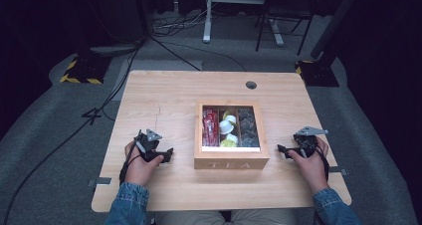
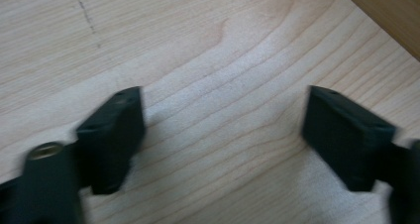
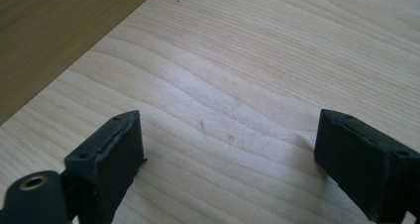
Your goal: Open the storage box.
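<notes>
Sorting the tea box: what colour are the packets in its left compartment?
Red packets, seen best in the high view.

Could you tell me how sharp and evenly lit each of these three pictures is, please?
High view: the table and tea box are brightly lit, the surrounding room falls off into darkness. Left gripper view: soft with motion blur, worst on the left gripper jaw edges. Right gripper view: the right gripper looks crisper, wood grain clear, with faint shadows beside its jaws.

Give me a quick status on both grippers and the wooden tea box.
Left gripper open, empty, low over the light wooden table. Right gripper open, empty. Wooden TEA box with clear lid between them, untouched, lid shut. Nothing in the way.
</notes>
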### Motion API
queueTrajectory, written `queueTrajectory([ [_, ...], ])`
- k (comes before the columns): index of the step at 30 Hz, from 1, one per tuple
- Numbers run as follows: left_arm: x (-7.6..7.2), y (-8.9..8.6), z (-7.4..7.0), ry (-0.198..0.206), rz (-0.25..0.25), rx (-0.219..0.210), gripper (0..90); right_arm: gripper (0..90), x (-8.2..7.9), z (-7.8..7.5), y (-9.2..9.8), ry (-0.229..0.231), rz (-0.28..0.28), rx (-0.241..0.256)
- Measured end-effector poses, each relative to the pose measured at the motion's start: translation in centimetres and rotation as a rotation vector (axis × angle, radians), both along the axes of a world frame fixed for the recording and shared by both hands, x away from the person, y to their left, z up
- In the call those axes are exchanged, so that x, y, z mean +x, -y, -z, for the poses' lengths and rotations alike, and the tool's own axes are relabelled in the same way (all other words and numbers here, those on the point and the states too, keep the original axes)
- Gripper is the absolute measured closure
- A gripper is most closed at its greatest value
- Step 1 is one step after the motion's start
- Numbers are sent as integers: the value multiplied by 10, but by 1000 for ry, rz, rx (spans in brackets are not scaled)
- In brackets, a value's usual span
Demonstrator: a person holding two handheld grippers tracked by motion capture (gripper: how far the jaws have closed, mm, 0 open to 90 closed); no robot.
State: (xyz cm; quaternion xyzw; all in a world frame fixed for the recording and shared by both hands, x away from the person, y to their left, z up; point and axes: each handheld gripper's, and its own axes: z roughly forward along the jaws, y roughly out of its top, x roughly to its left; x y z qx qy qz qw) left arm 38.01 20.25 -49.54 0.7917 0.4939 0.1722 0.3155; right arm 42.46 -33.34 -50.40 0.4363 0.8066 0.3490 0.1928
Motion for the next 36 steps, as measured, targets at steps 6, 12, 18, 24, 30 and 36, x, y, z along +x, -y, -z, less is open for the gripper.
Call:
queueTrajectory([
  [6, -6, 2, -24, 56, 0, -48, 241, 146, -1, 0, 0, 6, -8, 3],
  [12, -15, 8, -41, 59, 28, -39, 251, 147, -1, 0, 0, 7, -8, 3],
  [18, -23, 13, -53, 66, 54, -49, 255, 148, -1, 0, 0, 7, -9, 2],
  [24, -31, 29, -62, 76, 92, -75, 258, 148, -1, 0, 0, 7, -9, 2],
  [30, -38, 50, -65, 75, 170, -94, 267, 148, -2, 0, 0, 7, -17, 3],
  [36, -45, 64, -70, 86, 216, -87, 280, 148, -2, 0, -1, 7, -22, 3],
])
